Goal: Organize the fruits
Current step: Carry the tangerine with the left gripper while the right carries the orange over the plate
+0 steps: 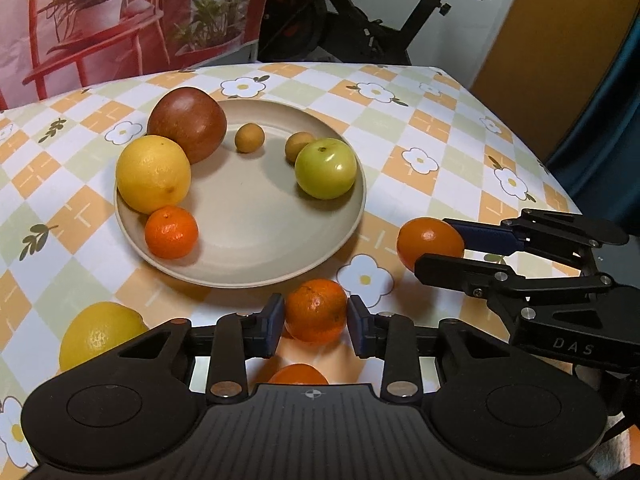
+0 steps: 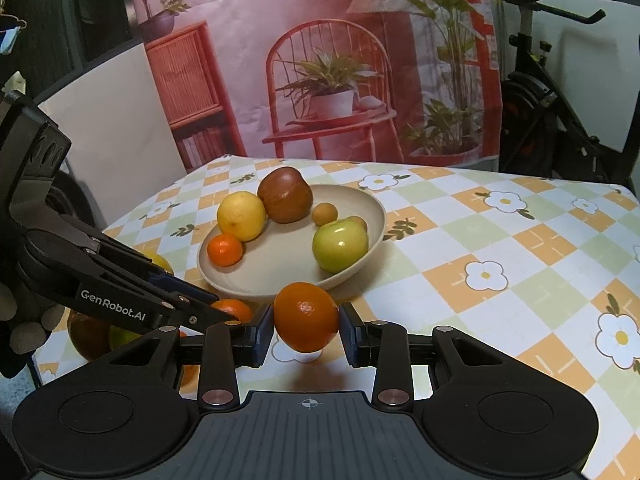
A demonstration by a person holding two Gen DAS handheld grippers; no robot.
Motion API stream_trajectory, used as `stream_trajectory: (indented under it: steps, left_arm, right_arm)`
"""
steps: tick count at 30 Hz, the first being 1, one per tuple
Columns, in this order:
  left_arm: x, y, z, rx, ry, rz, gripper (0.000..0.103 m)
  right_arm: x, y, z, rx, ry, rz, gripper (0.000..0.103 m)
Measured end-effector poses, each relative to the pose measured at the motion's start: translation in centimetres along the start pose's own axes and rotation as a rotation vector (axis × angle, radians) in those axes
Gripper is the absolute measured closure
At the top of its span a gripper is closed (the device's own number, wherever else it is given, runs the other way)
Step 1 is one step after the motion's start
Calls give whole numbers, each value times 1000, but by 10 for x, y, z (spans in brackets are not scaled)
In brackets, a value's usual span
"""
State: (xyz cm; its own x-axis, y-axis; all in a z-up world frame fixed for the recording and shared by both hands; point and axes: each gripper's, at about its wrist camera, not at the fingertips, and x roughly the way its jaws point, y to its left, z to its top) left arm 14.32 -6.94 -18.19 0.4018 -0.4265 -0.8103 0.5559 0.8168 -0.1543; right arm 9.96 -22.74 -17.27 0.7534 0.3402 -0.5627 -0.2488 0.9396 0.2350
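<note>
In the left wrist view my left gripper point(image 1: 316, 320) is shut on a tangerine point(image 1: 316, 309) that sits on the tablecloth just in front of the beige plate point(image 1: 240, 276). My right gripper point(image 1: 432, 243) comes in from the right, shut on an orange point(image 1: 424, 240). In the right wrist view that orange point(image 2: 306, 318) hangs above the cloth between the pads of the right gripper point(image 2: 306, 330), near the plate's front rim point(image 2: 248, 290). The left gripper point(image 2: 222, 306) reaches in from the left, its tangerine point(image 2: 238, 307) mostly hidden.
On the plate lie a red-brown apple point(image 1: 186, 124), a yellow citrus point(image 1: 154, 174), a tangerine point(image 1: 171, 232), a green apple point(image 1: 326, 168) and two small brown fruits point(image 1: 249, 138). A lemon point(image 1: 98, 334) and another orange point(image 1: 298, 374) lie near my left gripper. An exercise bike point(image 1: 360, 20) stands behind the table.
</note>
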Motion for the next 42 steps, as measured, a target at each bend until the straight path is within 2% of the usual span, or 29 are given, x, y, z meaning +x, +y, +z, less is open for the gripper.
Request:
stream_trajectory:
  steps: [7, 11, 15, 24, 28, 31, 35, 42]
  left_arm:
    - [-26, 4, 12, -2, -100, -11, 68]
    - [-31, 8, 22, 23, -130, 32, 68]
    - [-26, 18, 30, 7, -133, 78, 68]
    - [1, 23, 35, 58, -77, 120, 68]
    - [6, 33, 36, 52, -65, 142, 68]
    - [6, 35, 36, 36, -70, 124, 68]
    - [7, 31, 33, 72, -81, 132, 68]
    - [5, 34, 30, 69, -83, 105, 68]
  right_arm:
    - [-3, -4, 7, 10, -18, 3, 71]
    - [-1, -7, 17, 11, -31, 5, 71]
    - [6, -8, 30, -9, -36, 7, 71]
    - [40, -15, 78, -70, -39, 4, 71]
    - [68, -21, 93, -84, 3, -19, 71]
    - [94, -28, 100, -86, 52, -37, 71]
    - [125, -35, 107, -72, 108, -54, 71]
    - [160, -31, 114, -88, 156, -72, 71]
